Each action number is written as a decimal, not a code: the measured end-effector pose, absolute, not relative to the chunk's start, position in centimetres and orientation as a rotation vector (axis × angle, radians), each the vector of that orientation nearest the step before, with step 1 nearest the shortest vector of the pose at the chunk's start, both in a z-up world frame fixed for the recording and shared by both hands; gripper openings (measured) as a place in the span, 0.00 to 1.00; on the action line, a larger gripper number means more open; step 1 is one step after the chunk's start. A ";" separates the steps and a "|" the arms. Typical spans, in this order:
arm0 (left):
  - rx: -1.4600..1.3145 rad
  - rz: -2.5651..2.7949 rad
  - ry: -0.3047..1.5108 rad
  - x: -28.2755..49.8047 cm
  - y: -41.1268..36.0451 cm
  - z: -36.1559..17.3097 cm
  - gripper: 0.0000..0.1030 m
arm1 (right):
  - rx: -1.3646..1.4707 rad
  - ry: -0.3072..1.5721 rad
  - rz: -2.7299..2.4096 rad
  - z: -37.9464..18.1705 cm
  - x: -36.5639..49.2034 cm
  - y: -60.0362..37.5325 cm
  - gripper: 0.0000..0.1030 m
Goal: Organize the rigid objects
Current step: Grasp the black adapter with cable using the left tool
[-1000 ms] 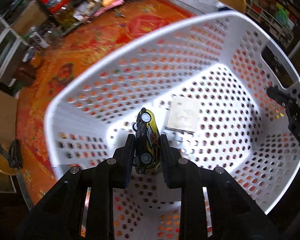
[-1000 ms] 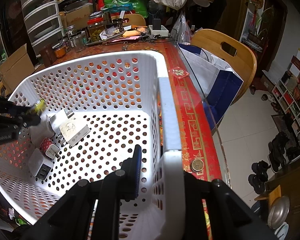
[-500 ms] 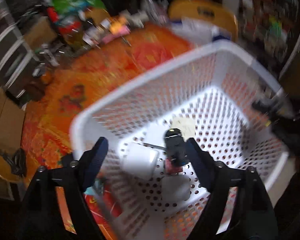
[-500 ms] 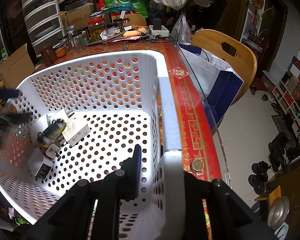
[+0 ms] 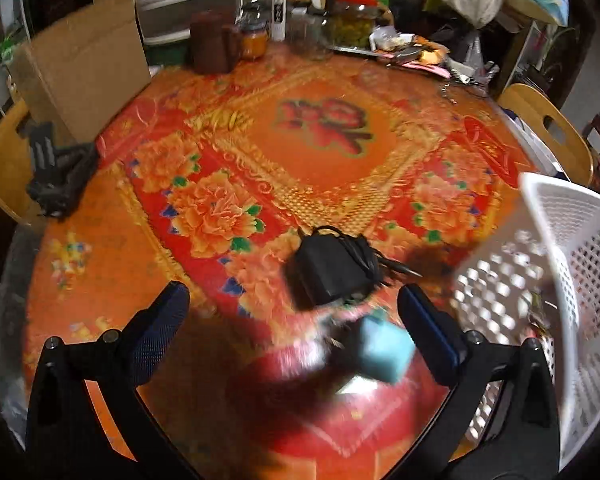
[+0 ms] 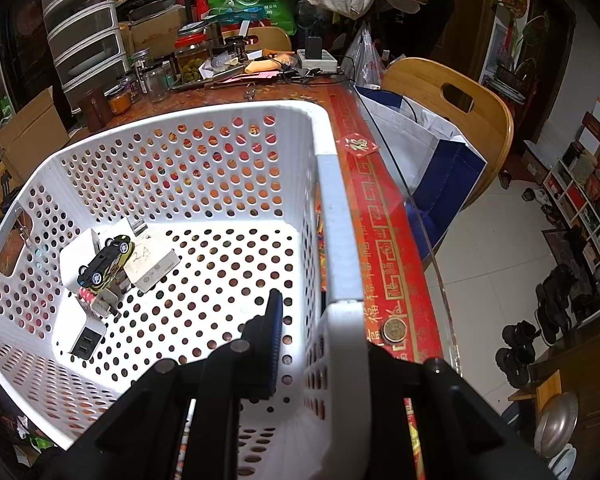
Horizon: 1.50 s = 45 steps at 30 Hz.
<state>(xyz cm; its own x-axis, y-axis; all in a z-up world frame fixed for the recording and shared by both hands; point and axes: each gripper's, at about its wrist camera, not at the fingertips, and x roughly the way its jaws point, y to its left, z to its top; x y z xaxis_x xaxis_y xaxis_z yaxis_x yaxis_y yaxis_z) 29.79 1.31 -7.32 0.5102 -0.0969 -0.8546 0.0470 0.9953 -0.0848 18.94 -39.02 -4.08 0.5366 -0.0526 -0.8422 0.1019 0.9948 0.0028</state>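
My left gripper (image 5: 292, 296) hovers over the red flowered tablecloth, its jaws opening wide with nothing pressed between them. A black power adapter (image 5: 332, 272) with a wound cord lies just ahead between the fingers. A blurred light-blue block (image 5: 384, 354) lies near the right finger. The white perforated basket (image 5: 552, 216) is at the right edge. My right gripper (image 6: 320, 344) is shut on the basket's wall (image 6: 334, 216). Inside the basket a yellow-black toy car (image 6: 106, 264) rests on white chargers (image 6: 82, 336).
A cardboard box (image 5: 84, 68), a brown mug (image 5: 212, 42) and jars (image 5: 352, 20) crowd the table's far side. Wooden chairs (image 5: 548, 128) stand around it, one holding a black object (image 5: 60, 176). A coin (image 6: 394, 330) lies by the glass edge.
My left gripper let go of the toy car, which now lies in the basket, opened wide and swung left out of the basket to over the table. The right gripper has not moved.
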 end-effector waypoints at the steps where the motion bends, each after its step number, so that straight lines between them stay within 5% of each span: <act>1: -0.070 -0.100 1.040 30.4 1.3 -8.0 1.00 | 0.053 1.001 -0.092 -4.1 18.9 -39.0 0.16; 10: -0.024 -0.128 1.086 34.8 -1.9 -13.1 1.00 | 0.054 1.012 -0.095 -4.1 19.1 -39.1 0.16; 24: 0.082 -0.053 1.028 34.2 -2.8 -13.9 0.99 | 0.042 1.015 -0.110 -4.1 19.1 -39.0 0.16; 27: 0.059 -0.078 1.017 33.9 -2.7 -13.7 0.82 | 0.040 1.016 -0.113 -4.1 19.2 -39.0 0.16; 29: 0.058 -0.074 1.001 33.5 -2.7 -13.4 0.60 | 0.040 1.017 -0.114 -4.1 19.2 -39.0 0.16; 40: 0.083 0.168 0.834 31.8 0.0 -11.0 0.57 | 0.039 1.020 -0.113 -4.1 19.2 -39.1 0.16; 42: 0.071 0.193 0.822 31.7 0.6 -10.7 0.46 | 0.039 1.020 -0.111 -4.1 19.2 -39.1 0.16; 45: 0.067 0.198 0.837 31.9 1.0 -10.9 0.45 | 0.040 1.020 -0.109 -4.1 19.2 -39.1 0.16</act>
